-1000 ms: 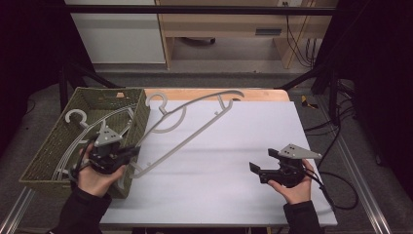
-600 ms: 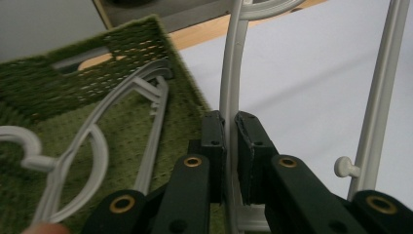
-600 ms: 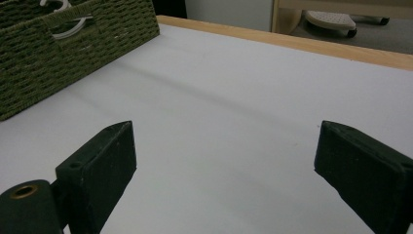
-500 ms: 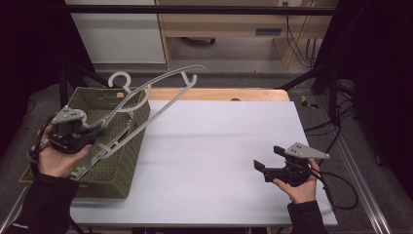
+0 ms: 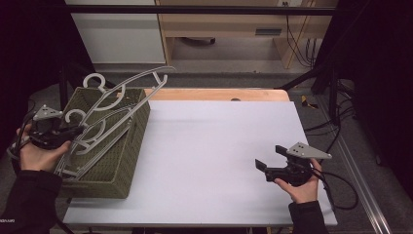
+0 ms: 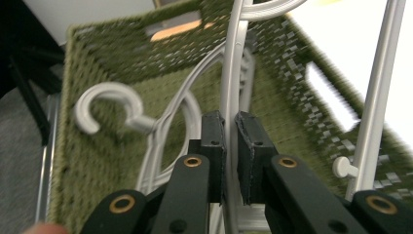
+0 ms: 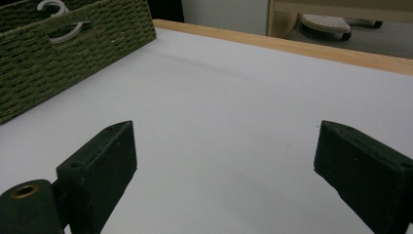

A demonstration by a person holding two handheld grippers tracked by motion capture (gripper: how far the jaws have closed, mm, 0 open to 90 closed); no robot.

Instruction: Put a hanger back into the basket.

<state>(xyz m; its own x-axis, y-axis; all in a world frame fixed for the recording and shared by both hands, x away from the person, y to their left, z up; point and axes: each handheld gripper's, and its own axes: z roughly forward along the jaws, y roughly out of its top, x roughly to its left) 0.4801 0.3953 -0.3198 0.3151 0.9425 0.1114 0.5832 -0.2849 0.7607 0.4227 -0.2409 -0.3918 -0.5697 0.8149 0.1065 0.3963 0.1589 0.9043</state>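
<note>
White tabletop (image 5: 219,146) lies beneath the right gripper (image 5: 267,165), jaws spread wide and empty, while the left gripper (image 6: 230,134) clamps a grey hanger (image 6: 232,87) above the woven basket (image 5: 124,165).

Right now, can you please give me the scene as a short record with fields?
held thing: grey hanger, tilted over the basket
left gripper: fingers shut on the hanger's bar
right gripper: fingers open, nothing between them, above the white table
basket: green woven, at the table's left side, more hangers inside
</note>
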